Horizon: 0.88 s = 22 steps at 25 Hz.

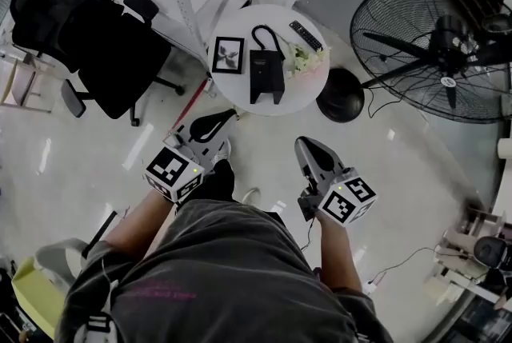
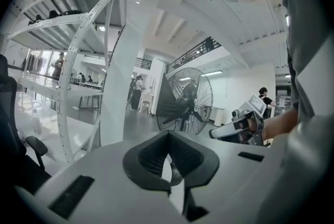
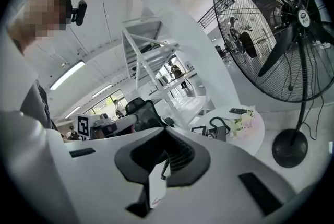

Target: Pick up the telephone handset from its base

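Note:
A black telephone with its handset resting on the base stands on a small round white table; the right gripper view shows the telephone small and far off. My left gripper hangs above the floor just short of the table's near edge, jaws together and empty. My right gripper is held a little farther back to the right, also shut with nothing in it. The left gripper view faces the fan and shelving; the telephone is out of it. Neither gripper touches the table.
On the table a framed picture stands left of the telephone, with pale flowers and a remote to its right. A large floor fan with a round base stands at the right. A black office chair is at the left.

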Available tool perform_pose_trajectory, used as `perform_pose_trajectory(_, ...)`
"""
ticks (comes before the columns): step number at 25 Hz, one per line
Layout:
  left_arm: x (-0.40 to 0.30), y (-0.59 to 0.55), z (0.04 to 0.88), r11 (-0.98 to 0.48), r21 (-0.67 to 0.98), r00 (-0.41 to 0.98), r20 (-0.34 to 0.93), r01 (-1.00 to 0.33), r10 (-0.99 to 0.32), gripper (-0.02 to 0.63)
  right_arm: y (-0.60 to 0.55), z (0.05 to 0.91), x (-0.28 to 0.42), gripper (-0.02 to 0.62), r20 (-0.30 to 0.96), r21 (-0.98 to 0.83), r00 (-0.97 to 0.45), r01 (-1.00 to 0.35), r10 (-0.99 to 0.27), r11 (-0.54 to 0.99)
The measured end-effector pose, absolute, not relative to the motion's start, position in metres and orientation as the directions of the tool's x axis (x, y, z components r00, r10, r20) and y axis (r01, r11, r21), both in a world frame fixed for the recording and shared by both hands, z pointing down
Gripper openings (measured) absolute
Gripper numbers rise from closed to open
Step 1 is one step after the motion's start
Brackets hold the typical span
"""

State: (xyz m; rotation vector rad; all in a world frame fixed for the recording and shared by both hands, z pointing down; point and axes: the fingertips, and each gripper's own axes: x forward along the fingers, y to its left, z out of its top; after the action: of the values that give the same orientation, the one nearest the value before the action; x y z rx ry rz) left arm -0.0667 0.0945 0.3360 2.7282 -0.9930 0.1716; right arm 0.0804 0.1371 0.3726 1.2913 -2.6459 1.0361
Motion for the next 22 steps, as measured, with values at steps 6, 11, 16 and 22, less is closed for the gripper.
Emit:
perform_pose_trajectory(6,-0.087,0.044,0.345,-0.758,0.194,0.781,0.201,-0.623,-0.591,0.014,0.086,0.373,0.057,0.021,0.303,-0.546,-0.644,-0.721,-0.703,0.425)
perform_pose_trajectory(11,-0.103,0.017,0.342,-0.763,0.2,0.788,0.201,-0.615,-0.582,0.014,0.059,0.373,0.043,0.02,0.31,-0.545,-0.625,-0.734,-0.716,0.405)
perform_pose_trajectory(16,-0.117,-0.003,0.344,-0.767,0.213,0.795,0.2,-0.605,-0.572,0.014,0.039,0.377,0.035,0.021,0.324,-0.545,-0.606,-0.747,-0.726,0.38)
perform_pose_trajectory(22,-0.125,-0.025,0.35,-0.771,0.217,0.8,0.204,-0.599,-0.564,0.014,0.02,0.385,0.032,0.021,0.336,-0.545,-0.585,-0.76,-0.738,0.354)
